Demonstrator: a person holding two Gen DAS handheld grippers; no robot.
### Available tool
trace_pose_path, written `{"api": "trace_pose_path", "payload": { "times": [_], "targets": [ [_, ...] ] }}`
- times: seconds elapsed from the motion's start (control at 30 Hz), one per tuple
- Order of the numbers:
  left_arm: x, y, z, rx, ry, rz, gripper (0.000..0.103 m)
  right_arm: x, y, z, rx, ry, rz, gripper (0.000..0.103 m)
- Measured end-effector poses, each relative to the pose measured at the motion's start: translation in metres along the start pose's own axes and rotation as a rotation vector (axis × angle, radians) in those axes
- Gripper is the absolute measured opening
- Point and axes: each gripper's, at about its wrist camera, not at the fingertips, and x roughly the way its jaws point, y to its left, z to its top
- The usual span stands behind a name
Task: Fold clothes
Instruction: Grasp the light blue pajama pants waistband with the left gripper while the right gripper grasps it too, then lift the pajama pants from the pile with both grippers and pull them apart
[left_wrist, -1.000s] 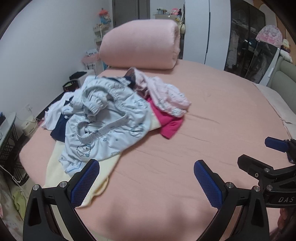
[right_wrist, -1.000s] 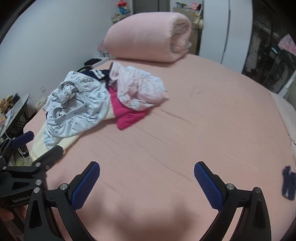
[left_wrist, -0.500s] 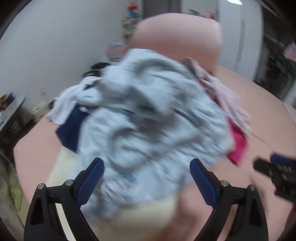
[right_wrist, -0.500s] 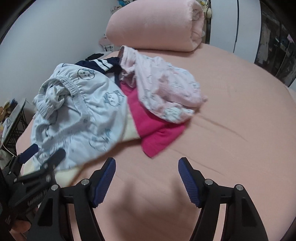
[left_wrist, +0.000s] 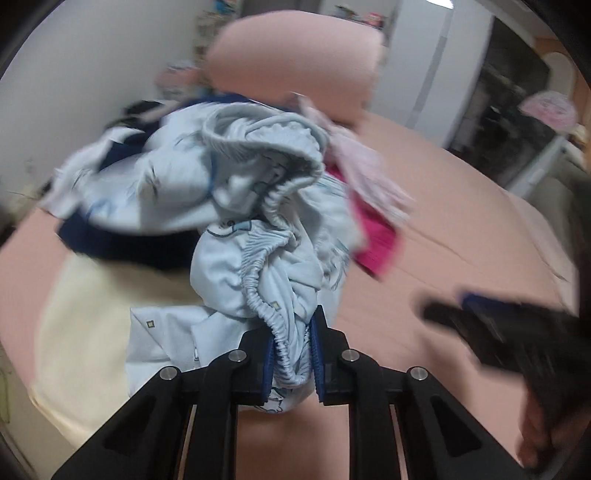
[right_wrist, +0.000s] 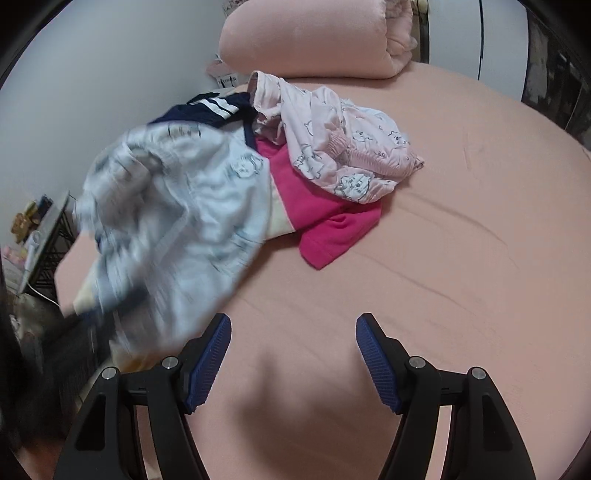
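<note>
Where the pink bed (right_wrist: 461, 229) meets its head edge, a rolled pink duvet (right_wrist: 310, 37) lies across it. Toward the bed's left edge sits the clothes pile: a light blue printed garment (left_wrist: 258, 258), a pale pink printed garment (right_wrist: 343, 147) and a magenta garment (right_wrist: 325, 218) partly under both. Clenched on the blue garment's gathered elastic edge, the left gripper (left_wrist: 293, 356) holds it bunched. Over bare sheet, the right gripper (right_wrist: 293, 362) is spread apart, grasping nothing.

Pale blue garment (left_wrist: 255, 266) printed with cartoon faces; pale pink garment (right_wrist: 343, 147) printed likewise; magenta garment (right_wrist: 325, 221) plain; navy garment (right_wrist: 210, 107) striped white; cream garment (left_wrist: 92, 314); pink sheet covering the bed (right_wrist: 461, 240).
</note>
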Motion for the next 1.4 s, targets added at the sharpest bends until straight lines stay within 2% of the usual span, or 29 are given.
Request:
{"api": "trace_pose_path", "payload": {
  "times": [0.1,0.17,0.33,0.37,0.43,0.47,0.5,0.6,0.67,0.73,0.87,1.03,1.17,1.27,1.4],
  "targets": [
    [-0.012,-0.021,-0.025,0.031,0.054,-0.057,0.015,-0.009,0.011,0.004,-0.016,-0.016,0.014,0.071],
    [-0.013,-0.026,-0.036,0.028,0.081,-0.082,0.015,-0.003,0.019,0.005,-0.048,0.004,0.026,0.074],
    [-0.017,-0.029,-0.045,0.042,0.13,-0.093,0.015,0.049,0.025,-0.015,-0.088,0.165,-0.015,0.074],
    [-0.015,-0.027,-0.047,0.043,0.155,-0.095,0.015,0.055,0.024,-0.019,-0.082,0.18,0.003,0.073],
    [-0.014,-0.018,-0.051,0.039,0.187,-0.114,0.017,0.064,0.021,-0.028,-0.081,0.197,0.039,0.052],
    [-0.014,-0.018,-0.052,0.038,0.195,-0.125,0.018,0.065,0.021,-0.033,-0.096,0.194,0.048,0.028],
    [-0.015,-0.02,-0.053,0.042,0.201,-0.132,0.018,0.065,0.021,-0.038,-0.114,0.187,0.053,0.015],
    [-0.018,-0.036,-0.051,0.097,0.211,-0.119,0.018,0.054,0.022,-0.048,-0.175,0.137,0.018,0.01],
    [-0.022,-0.053,-0.049,0.138,0.217,-0.13,0.018,0.039,0.009,-0.051,-0.158,0.118,0.027,0.007],
    [-0.031,-0.078,-0.048,0.176,0.225,-0.2,0.018,0.021,-0.007,-0.054,-0.13,0.1,0.04,0.005],
    [-0.046,-0.139,-0.064,0.267,0.25,-0.301,0.018,-0.031,-0.057,-0.064,-0.083,0.055,0.004,0.005],
    [-0.062,-0.225,-0.099,0.371,0.287,-0.431,0.018,-0.113,-0.116,-0.1,-0.069,0.023,-0.12,0.005],
    [-0.068,-0.294,-0.123,0.439,0.321,-0.513,0.018,-0.172,-0.166,-0.134,0.008,-0.007,-0.196,0.005],
    [-0.07,-0.337,-0.144,0.463,0.358,-0.556,0.018,-0.206,-0.2,-0.16,0.066,-0.02,-0.257,0.005],
    [-0.069,-0.374,-0.167,0.536,0.384,-0.533,0.018,-0.241,-0.239,-0.192,0.15,-0.021,-0.245,0.005]
  ]
}}
